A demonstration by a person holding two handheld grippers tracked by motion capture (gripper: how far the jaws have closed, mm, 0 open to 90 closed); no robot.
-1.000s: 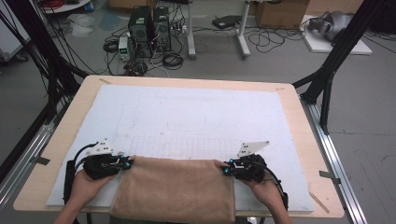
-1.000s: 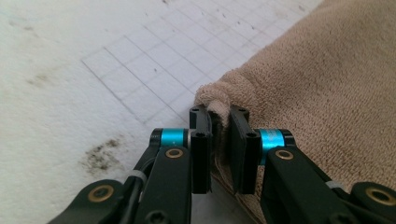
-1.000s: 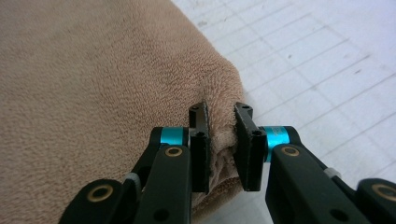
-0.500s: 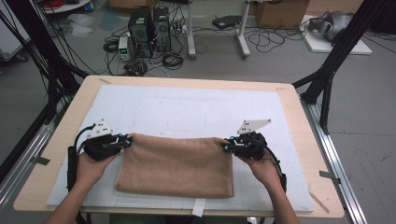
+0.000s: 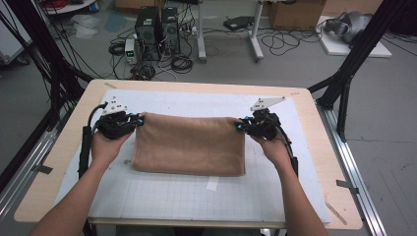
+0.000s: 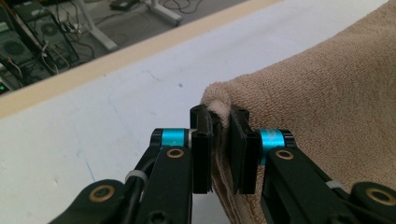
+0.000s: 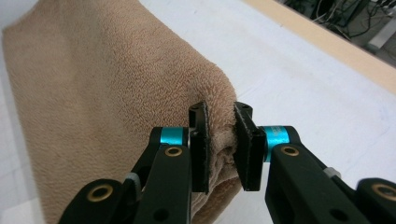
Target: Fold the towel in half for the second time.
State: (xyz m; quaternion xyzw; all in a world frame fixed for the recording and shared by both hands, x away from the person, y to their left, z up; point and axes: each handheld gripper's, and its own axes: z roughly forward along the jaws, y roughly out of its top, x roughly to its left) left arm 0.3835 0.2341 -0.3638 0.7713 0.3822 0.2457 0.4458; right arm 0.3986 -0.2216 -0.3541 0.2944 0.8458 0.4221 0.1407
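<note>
Both grippers, left [image 5: 140, 119] and right [image 5: 239, 125], stayed clenched on the tan towel's [image 5: 189, 143] far corners. They had lifted and carried it farther up the table [image 5: 314, 147], so the fold likely was underway.

The towel [image 5: 189, 145] is a tan, thick-piled terry cloth, folded into a wide rectangle with more than one layer showing at its ends. It lies across the middle of the white mat, long side running left to right, its near edge flat on the surface and fairly straight. The far edge is raised a little at both far corners, so the cloth slopes down toward the person (the top line sags slightly between the two corners). Up close, the left far corner [image 6: 219, 100] is bunched into a rounded fold, and the right far corner [image 7: 219, 93] shows as a plump, doubled-over edge with layers stacked beneath it.
</note>
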